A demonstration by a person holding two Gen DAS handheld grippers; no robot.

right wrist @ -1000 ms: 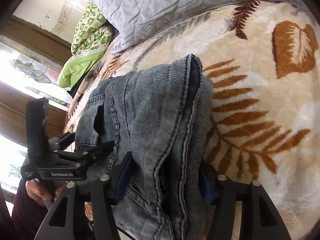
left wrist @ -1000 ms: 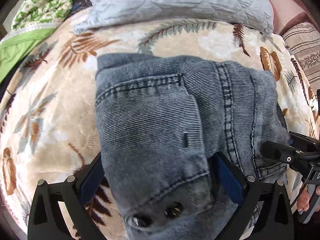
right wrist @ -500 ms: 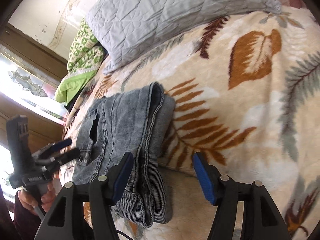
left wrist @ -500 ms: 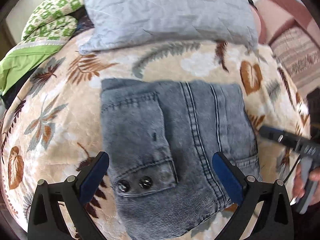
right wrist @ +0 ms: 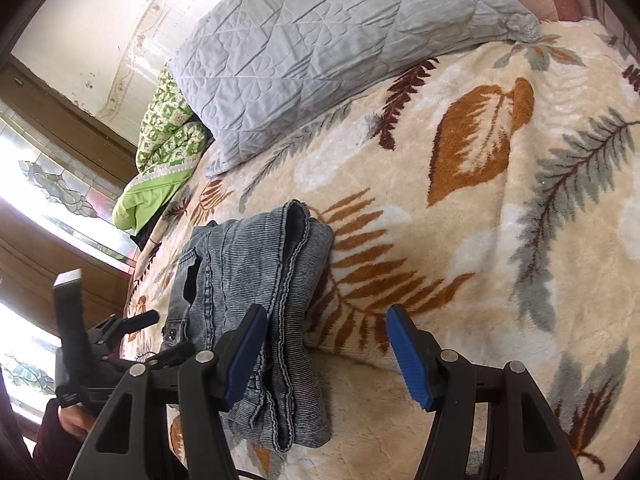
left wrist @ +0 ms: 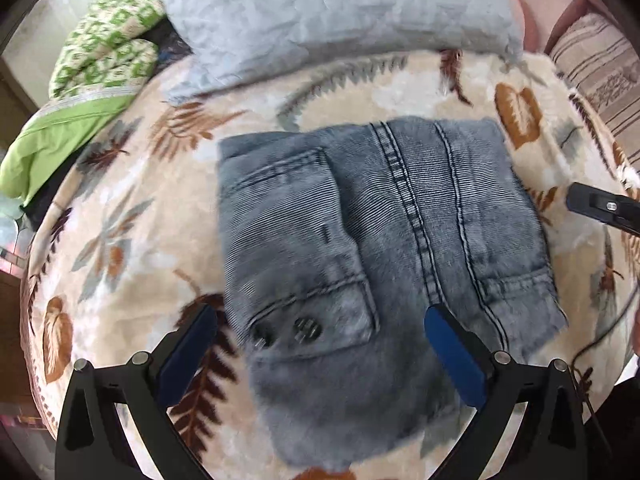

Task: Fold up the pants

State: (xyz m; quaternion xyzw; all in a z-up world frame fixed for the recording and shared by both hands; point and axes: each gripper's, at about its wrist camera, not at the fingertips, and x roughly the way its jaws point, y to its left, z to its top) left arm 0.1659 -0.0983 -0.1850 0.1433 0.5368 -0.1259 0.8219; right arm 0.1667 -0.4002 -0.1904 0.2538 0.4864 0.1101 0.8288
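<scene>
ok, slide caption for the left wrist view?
Open left gripper above folded grey pants on a leaf-print blanket.

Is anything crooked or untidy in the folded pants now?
Mostly neat. The folded denim pants lie flat on the leaf-patterned blanket. Only the near edge looks uneven: the layers there do not line up. Both grippers are open and off the cloth.

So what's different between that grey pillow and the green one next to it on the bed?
The grey pillow is plain pale grey with quilted stitching; the green pillow has a busy green-and-white print with a solid lime section. The grey pillow looks much larger and lies spread broad and flat, while the green pillow is bunched up at the bed's edge by the window. Both sit at the far end of the leaf-patterned blanket, beyond the folded pants.
</scene>
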